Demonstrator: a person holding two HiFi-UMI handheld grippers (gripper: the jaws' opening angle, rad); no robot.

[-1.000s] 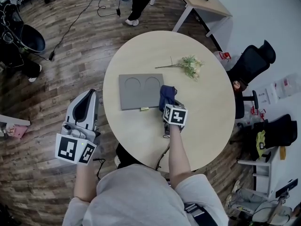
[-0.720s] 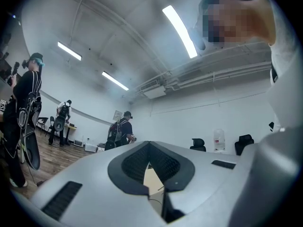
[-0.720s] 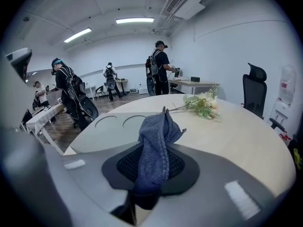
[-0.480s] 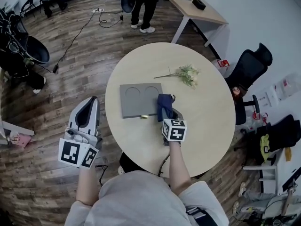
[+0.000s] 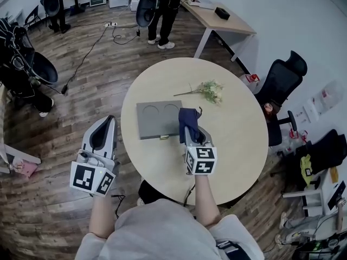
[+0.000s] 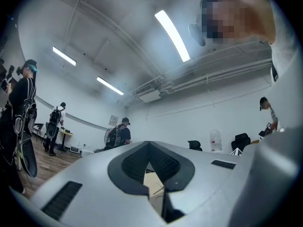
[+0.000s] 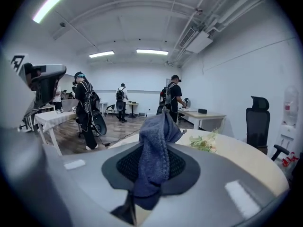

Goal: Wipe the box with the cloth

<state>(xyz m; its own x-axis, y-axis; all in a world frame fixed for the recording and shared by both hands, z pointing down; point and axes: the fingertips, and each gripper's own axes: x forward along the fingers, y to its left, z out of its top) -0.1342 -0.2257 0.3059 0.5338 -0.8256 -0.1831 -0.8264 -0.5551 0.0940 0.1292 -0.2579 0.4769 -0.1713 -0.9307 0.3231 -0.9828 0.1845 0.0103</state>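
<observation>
A flat grey box [image 5: 158,118] with two round recesses lies on the round beige table [image 5: 238,129]. My right gripper [image 5: 191,132] is shut on a dark blue cloth [image 5: 188,119], held raised by the box's right edge. In the right gripper view the cloth [image 7: 155,151] sticks up from between the closed jaws. My left gripper [image 5: 101,136] hangs off the table's left side over the wooden floor, and its jaws stand shut with nothing between them [image 6: 150,173].
A sprig of pale flowers [image 5: 209,90] lies on the table beyond the box. A black office chair [image 5: 279,84] stands at the right, a desk [image 5: 217,16] at the back. Several people stand in the room [image 7: 85,110].
The right gripper has lifted with the cloth and tilted upward, away from the table. The head view has pulled back, and the left gripper stays off the table's left side.
</observation>
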